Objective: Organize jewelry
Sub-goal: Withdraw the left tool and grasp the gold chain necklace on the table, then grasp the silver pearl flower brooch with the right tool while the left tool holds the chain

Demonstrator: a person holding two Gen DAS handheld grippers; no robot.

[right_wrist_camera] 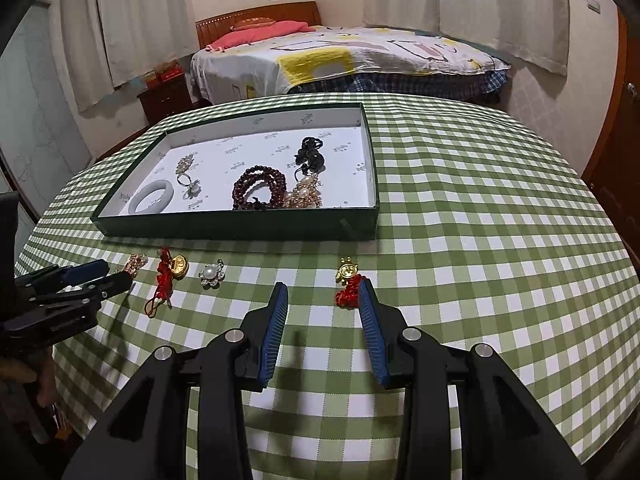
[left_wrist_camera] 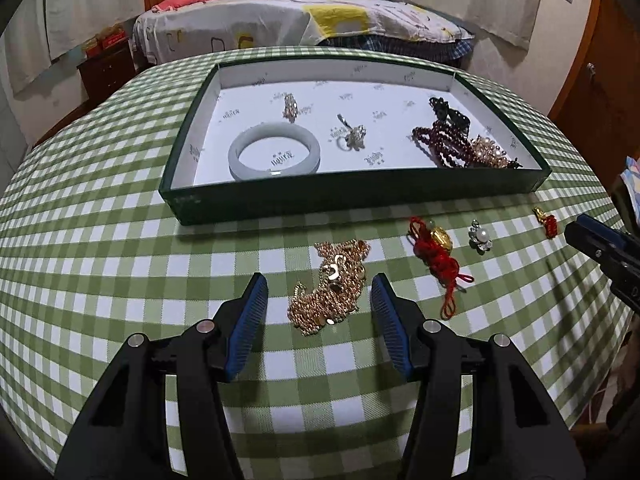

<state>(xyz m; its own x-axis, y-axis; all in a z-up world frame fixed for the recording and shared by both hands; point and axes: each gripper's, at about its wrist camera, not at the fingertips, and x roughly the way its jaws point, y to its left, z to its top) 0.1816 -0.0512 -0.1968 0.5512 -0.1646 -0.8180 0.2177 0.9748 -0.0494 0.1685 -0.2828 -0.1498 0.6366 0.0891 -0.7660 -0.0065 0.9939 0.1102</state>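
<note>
A green tray [left_wrist_camera: 280, 200] with a white floor holds a pale bangle [left_wrist_camera: 274, 155], a silver ring [left_wrist_camera: 352, 136], dark red beads [left_wrist_camera: 444, 140] and other pieces. On the checked cloth in front lie a gold chain pile [left_wrist_camera: 332, 284], a red-cord gold charm [left_wrist_camera: 438, 246], a pearl flower brooch [left_wrist_camera: 481, 237] and a small gold-and-red charm [left_wrist_camera: 545, 218]. My left gripper [left_wrist_camera: 320, 300] is open, its fingers either side of the gold chain. My right gripper [right_wrist_camera: 322, 300] is open, with the small charm [right_wrist_camera: 349, 280] just beyond its right fingertip. The tray [right_wrist_camera: 240, 226] shows too.
The table has a green-and-white checked cloth [left_wrist_camera: 120, 280]. A bed [left_wrist_camera: 280, 20] stands beyond the table's far edge, with a dark nightstand [left_wrist_camera: 106, 72] to its left. The right gripper shows at the left wrist view's right edge [left_wrist_camera: 600, 248].
</note>
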